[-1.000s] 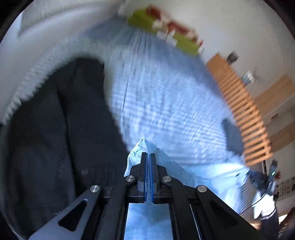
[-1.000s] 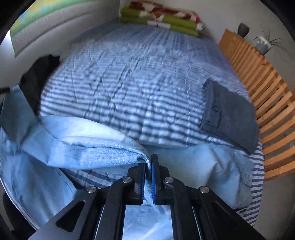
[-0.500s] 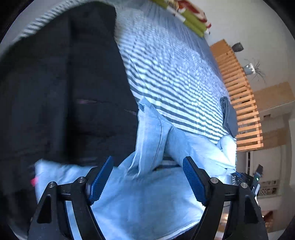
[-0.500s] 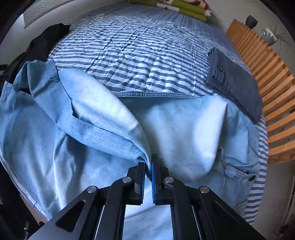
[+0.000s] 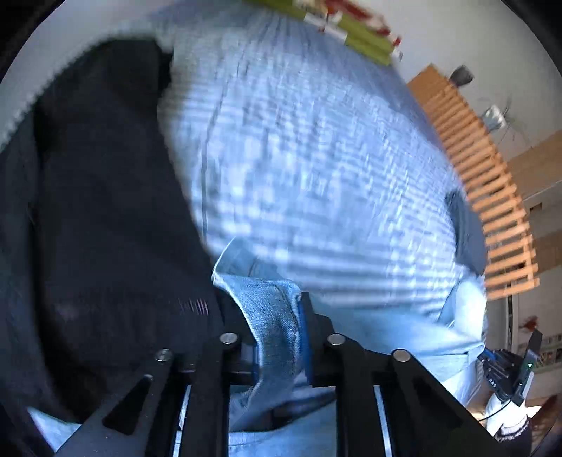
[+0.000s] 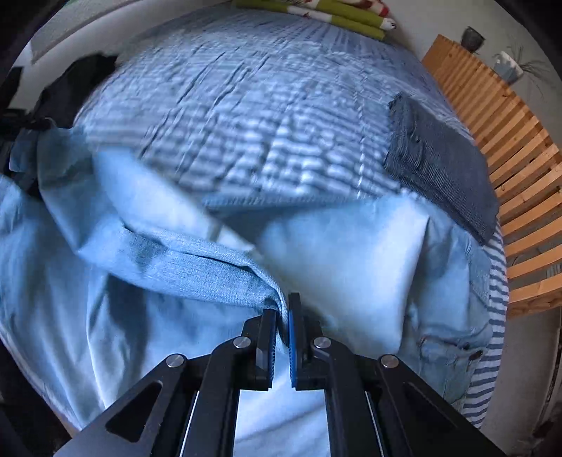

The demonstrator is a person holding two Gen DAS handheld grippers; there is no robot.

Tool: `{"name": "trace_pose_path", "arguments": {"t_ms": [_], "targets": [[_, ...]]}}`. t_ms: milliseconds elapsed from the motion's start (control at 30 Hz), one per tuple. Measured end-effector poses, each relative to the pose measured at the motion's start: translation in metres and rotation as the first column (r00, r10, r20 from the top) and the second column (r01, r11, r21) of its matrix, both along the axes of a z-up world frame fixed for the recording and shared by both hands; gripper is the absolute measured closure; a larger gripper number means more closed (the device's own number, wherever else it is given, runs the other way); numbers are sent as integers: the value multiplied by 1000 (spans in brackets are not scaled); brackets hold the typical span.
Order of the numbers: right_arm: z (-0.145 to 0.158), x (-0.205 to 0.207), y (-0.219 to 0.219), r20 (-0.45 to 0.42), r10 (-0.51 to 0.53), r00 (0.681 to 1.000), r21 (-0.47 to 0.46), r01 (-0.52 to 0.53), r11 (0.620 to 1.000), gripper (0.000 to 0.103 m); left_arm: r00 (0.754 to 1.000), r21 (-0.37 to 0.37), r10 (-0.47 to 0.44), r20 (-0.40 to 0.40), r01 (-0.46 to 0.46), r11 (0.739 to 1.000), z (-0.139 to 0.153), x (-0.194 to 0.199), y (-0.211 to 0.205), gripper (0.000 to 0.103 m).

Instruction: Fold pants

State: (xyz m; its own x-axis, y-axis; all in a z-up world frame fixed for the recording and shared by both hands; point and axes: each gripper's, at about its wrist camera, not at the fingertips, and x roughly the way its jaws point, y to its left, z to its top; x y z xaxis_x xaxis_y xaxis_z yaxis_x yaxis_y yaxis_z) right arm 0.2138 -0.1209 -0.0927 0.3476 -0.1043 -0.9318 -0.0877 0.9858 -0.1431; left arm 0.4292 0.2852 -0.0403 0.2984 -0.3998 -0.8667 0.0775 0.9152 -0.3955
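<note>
A dark garment [image 5: 105, 218] is heaped at the left edge of the striped bedcover [image 6: 246, 116]; just right of it the left gripper [image 5: 281, 334] is closing its jaws, a bunched fold of the light-blue pants [image 6: 333, 253] filling the gap between them; the pants spread across the near edge of the bed; the right gripper [image 6: 281, 337] is clamped together on a ridge of the same denim; farther right a folded dark-grey garment [image 6: 442, 165] lies on the cover, touching the pants' far right corner; a wooden slatted frame [image 6: 509, 147] borders the bed's right side; green and red folded cloths [image 6: 316, 10] lie at the far end.
</note>
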Motion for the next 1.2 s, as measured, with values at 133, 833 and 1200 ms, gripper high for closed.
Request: {"name": "trace_pose_path", "arguments": {"t_ms": [133, 833, 1200], "targets": [[47, 15, -5, 123, -60, 991, 68, 52, 996, 98, 984, 8, -9, 179, 8, 1000, 85, -4, 23, 90], [32, -78, 51, -76, 332, 940, 191, -313, 931, 86, 1000, 25, -14, 10, 13, 1000, 44, -87, 110, 22], [29, 19, 190, 78, 452, 889, 439, -438, 785, 86, 1000, 26, -11, -15, 11, 1000, 8, -85, 86, 23]]}}
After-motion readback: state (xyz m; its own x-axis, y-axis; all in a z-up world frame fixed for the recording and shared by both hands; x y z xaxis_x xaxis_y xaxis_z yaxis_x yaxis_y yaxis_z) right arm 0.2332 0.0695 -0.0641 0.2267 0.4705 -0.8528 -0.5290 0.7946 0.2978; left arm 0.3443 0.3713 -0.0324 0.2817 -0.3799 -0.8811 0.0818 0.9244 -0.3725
